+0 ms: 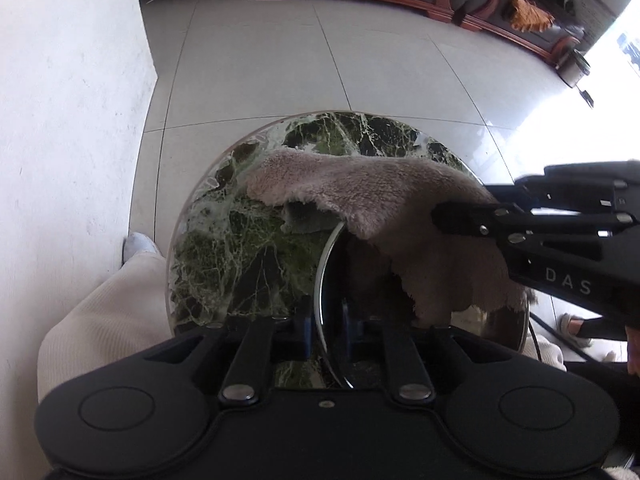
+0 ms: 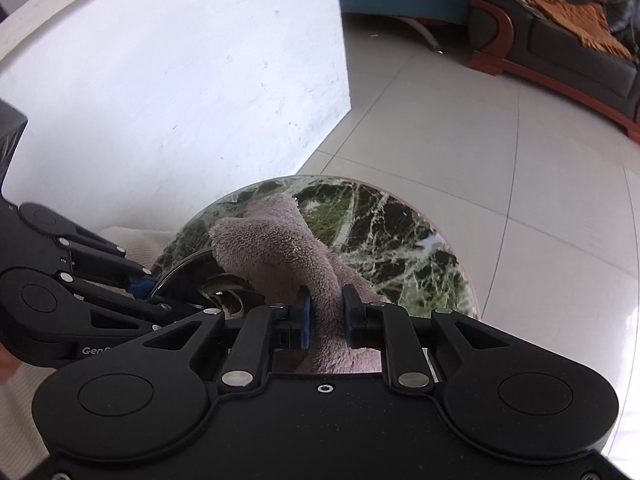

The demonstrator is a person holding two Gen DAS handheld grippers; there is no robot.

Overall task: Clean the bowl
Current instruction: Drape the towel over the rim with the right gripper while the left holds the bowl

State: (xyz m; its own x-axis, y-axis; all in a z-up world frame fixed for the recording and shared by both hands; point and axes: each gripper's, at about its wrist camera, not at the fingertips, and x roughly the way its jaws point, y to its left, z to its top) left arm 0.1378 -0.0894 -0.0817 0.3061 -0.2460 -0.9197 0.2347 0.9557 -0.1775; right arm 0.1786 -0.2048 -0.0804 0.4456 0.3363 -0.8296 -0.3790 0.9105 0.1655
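While the left gripper point(image 1: 327, 326) pinches the near rim of the bowl point(image 1: 500, 320), one finger inside and one outside, the right gripper point(image 2: 326, 312) clamps a bunched fold of the towel point(image 2: 276, 240). That plush cloth drapes over the bowl's far rim and onto the round marble table point(image 2: 400, 232), where the bowl sits. By its shiny, reflective surface, the bowl is judged rigid and slippery; a rim pinch looks the workable hold. The towel, soft and limp, should conform when pressed inside.
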